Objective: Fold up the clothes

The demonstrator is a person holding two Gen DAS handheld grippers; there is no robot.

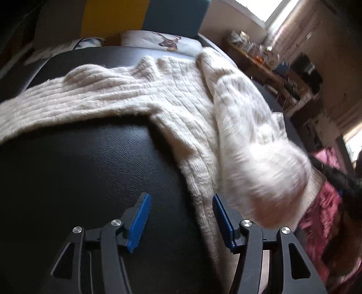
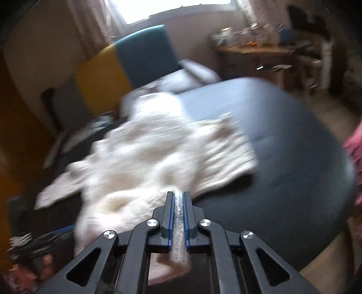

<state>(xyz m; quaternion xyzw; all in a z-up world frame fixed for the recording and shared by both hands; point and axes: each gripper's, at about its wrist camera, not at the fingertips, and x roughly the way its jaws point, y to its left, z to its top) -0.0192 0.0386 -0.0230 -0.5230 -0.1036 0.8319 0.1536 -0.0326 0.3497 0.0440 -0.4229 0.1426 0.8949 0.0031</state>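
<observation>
Right gripper [image 2: 178, 199] pinches cream sweater [image 1: 181, 95] lying lengthwise away from it.

A black leather surface [image 1: 90, 162] fills the near view. At its far end lies a white pillow printed with a deer [image 1: 168, 41], and behind the pillow stands a headboard in yellow and teal panels [image 2: 126, 65]. Right of the headboard, a cluttered wooden table [image 2: 267, 50] sits under a bright window [image 2: 172, 9].
</observation>
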